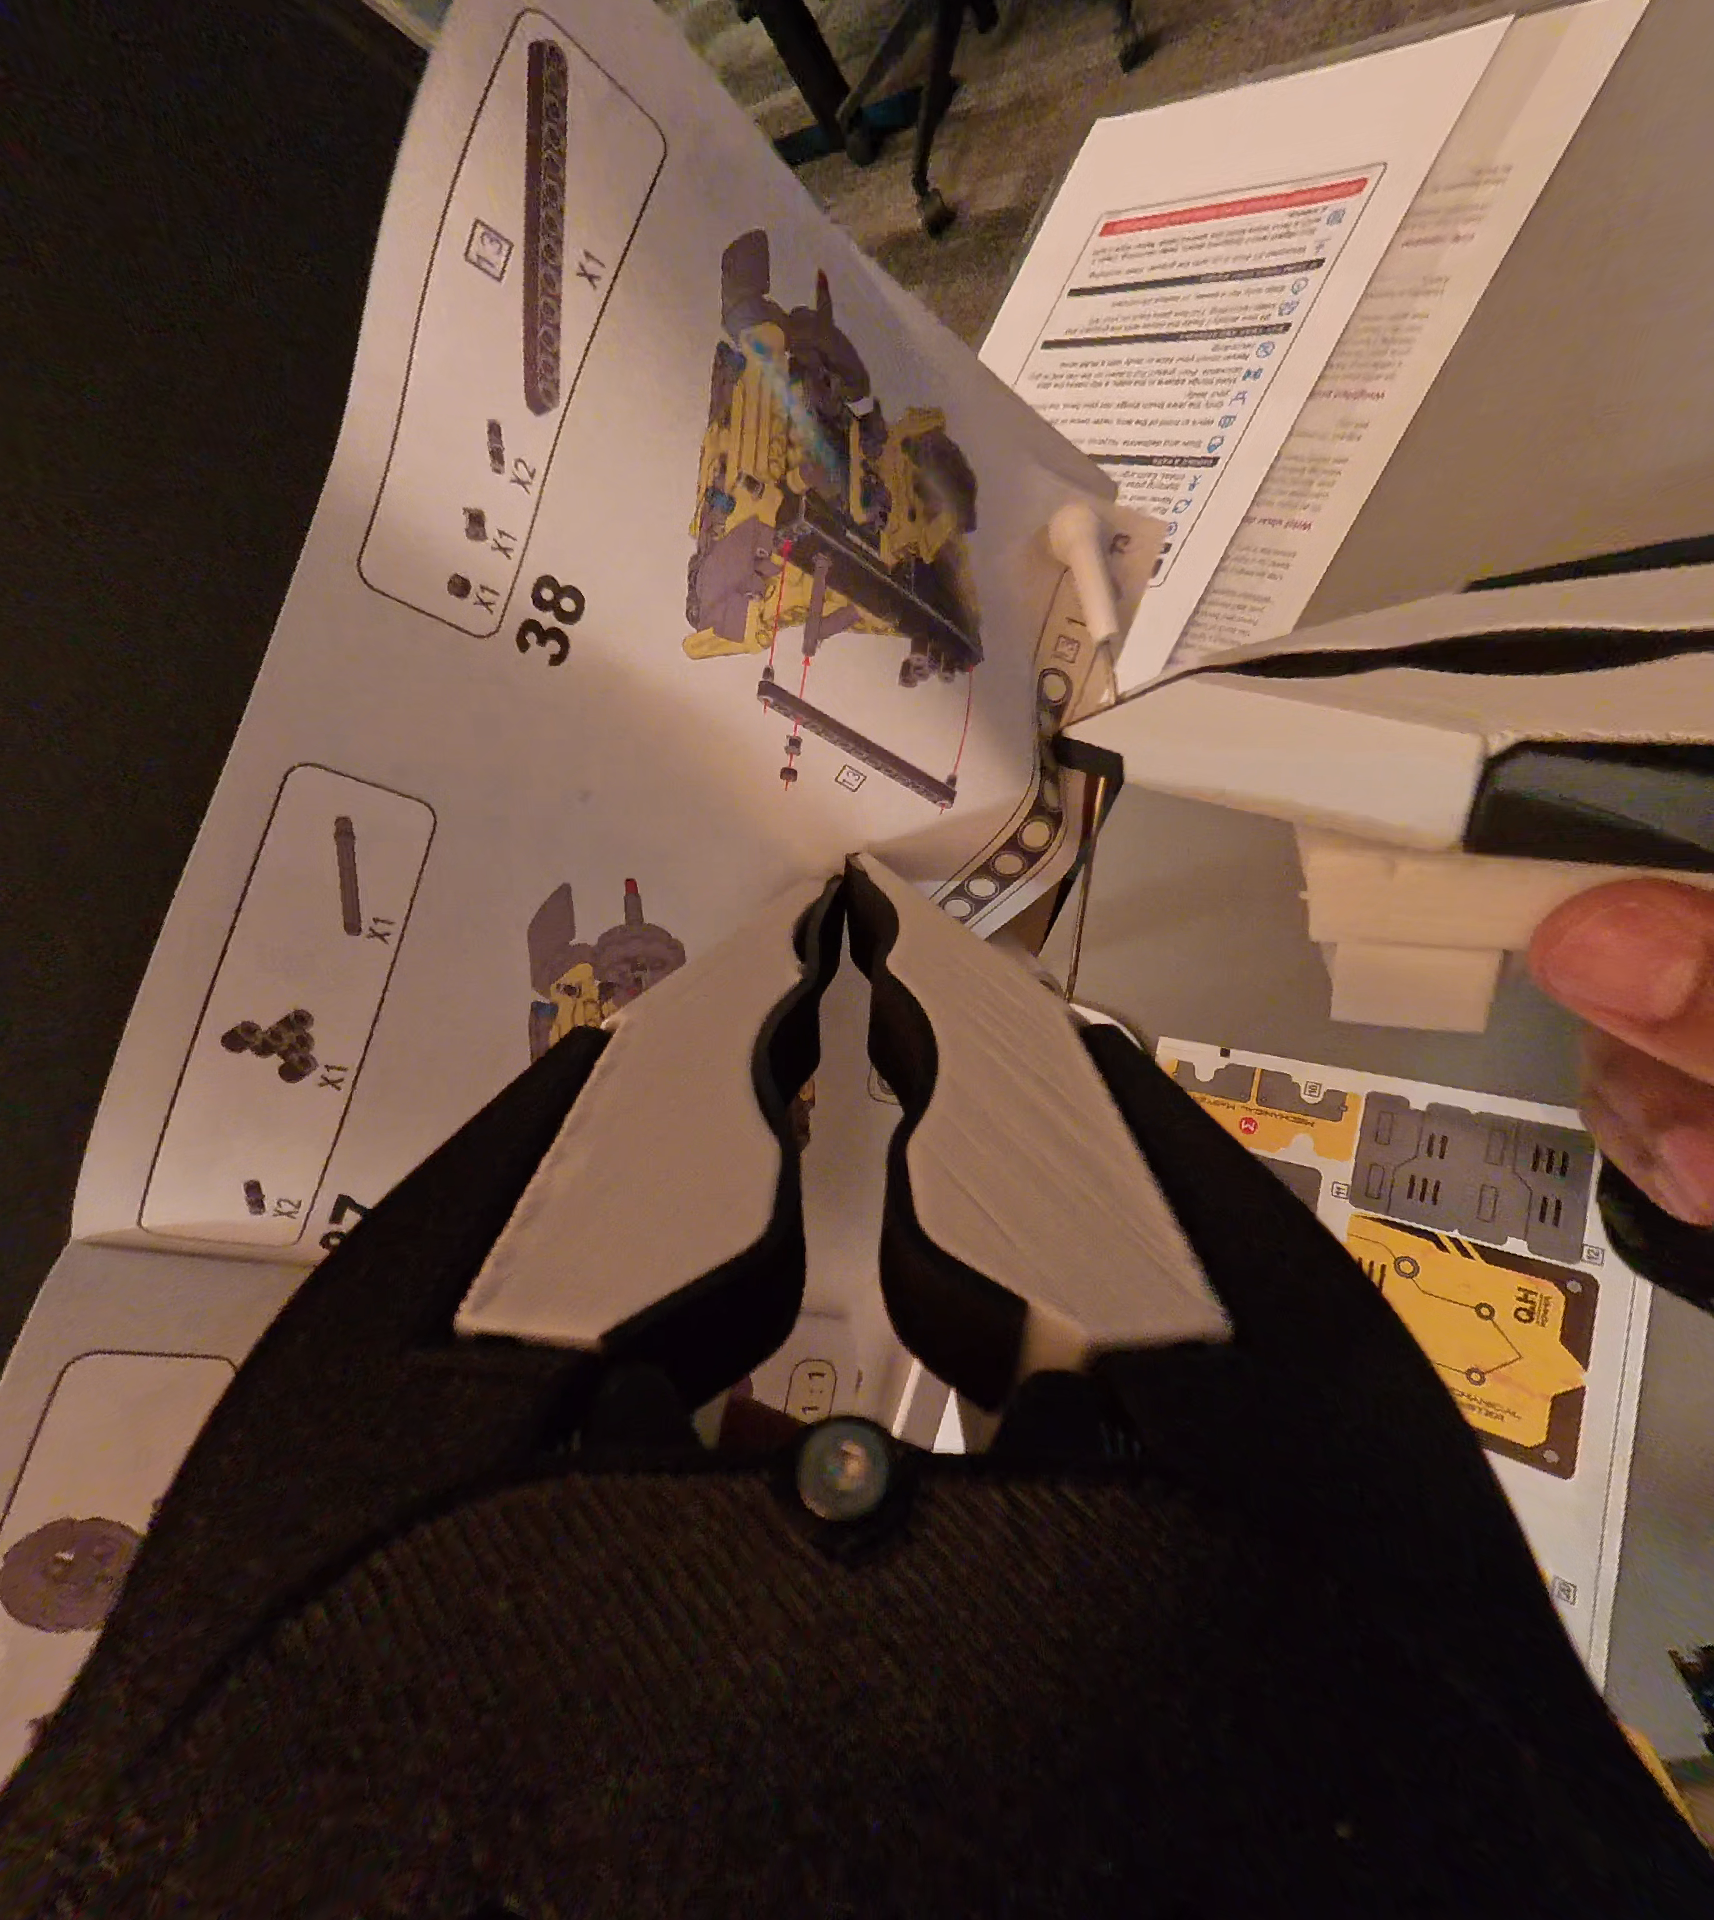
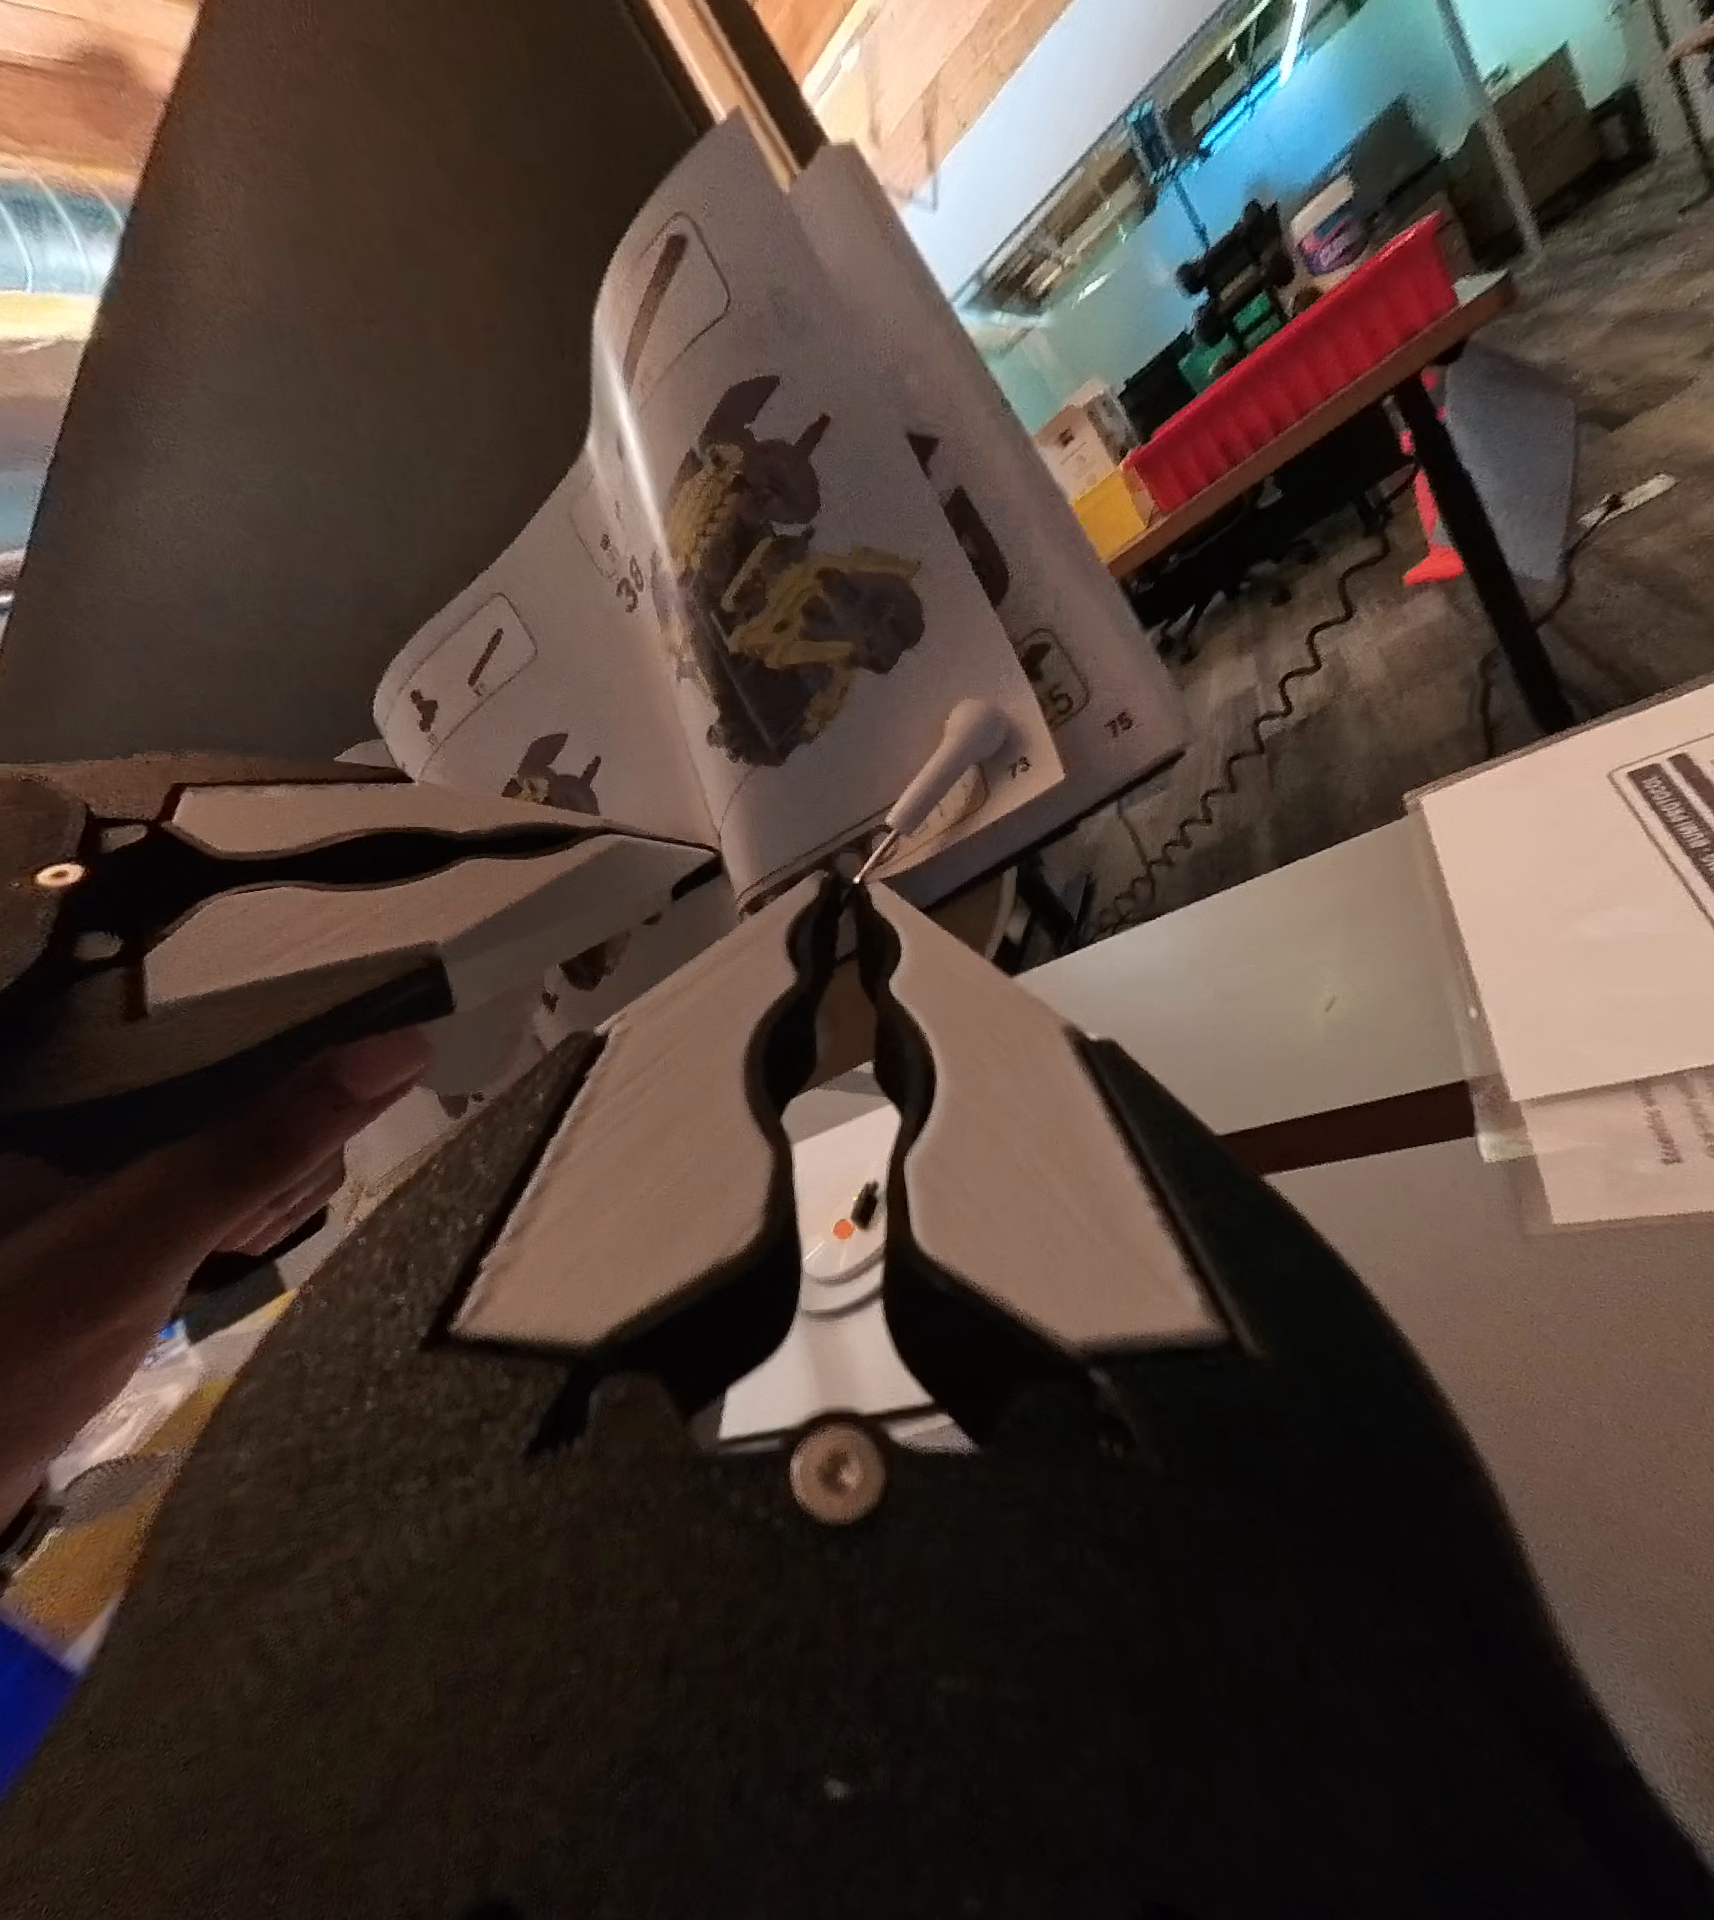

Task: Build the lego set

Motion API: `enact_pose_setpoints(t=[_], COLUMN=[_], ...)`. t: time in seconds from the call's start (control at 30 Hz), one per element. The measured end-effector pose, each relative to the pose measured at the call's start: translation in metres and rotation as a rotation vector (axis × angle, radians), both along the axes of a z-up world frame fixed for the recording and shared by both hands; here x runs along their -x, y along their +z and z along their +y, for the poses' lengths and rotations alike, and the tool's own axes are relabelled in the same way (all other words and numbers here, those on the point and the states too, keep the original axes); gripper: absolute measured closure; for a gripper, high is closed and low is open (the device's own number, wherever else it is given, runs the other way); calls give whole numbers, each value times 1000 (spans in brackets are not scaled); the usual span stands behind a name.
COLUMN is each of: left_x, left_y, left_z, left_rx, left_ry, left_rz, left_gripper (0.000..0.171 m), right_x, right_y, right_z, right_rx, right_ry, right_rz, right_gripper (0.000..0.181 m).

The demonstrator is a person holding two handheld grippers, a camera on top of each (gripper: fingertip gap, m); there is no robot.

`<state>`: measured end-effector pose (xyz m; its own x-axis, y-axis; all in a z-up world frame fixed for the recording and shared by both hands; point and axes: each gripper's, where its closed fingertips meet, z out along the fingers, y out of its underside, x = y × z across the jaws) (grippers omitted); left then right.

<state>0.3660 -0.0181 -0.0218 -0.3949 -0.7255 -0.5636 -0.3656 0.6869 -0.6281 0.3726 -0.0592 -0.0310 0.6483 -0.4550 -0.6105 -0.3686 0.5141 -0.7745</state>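
Observation:
An open instruction booklet stands upright, its pages showing a yellow and grey model; it also shows in the right wrist view. My left gripper is shut on the lower edge of the near page, which bends toward it; the right wrist view shows it at that same edge. A thin metal clip arm with a white tip lies across the page corner. My right gripper is shut on the wire of this arm just below the booklet's edge. The left wrist view shows the right gripper and the white tip.
A sticker sheet lies on the grey table. A printed sheet in a clear holder stands at the right. A dark panel rises behind the booklet. A hand holds the right gripper. A far table carries a red bin. The left gripper's tips are roughly 5 cm from the right gripper's.

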Motion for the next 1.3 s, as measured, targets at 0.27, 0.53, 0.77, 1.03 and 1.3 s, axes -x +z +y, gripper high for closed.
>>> enact_pose_setpoints(t=[0.27,0.53,0.77,1.03,1.3], left_x=[3,2,-1,-3,-5], left_y=[0,0,-1,-3,-4], left_z=[0,-21,-20,-18,-18], left_rx=[54,18,19,-57,-119], left_ry=[36,-21,20,61,107], left_rz=[33,20,38,23,67], left_gripper=[171,171,171,171,171], right_x=[7,11,10,15,17], right_y=[0,-1,-6,2,7], right_z=[-2,2,-1,-3,-3], right_rx=[-29,-27,-105,-50,-20], right_ry=[-49,-50,-42,-59,-54], right_rz=[-30,-22,37,-33,-51], right_gripper=[181,181,180,181,181])
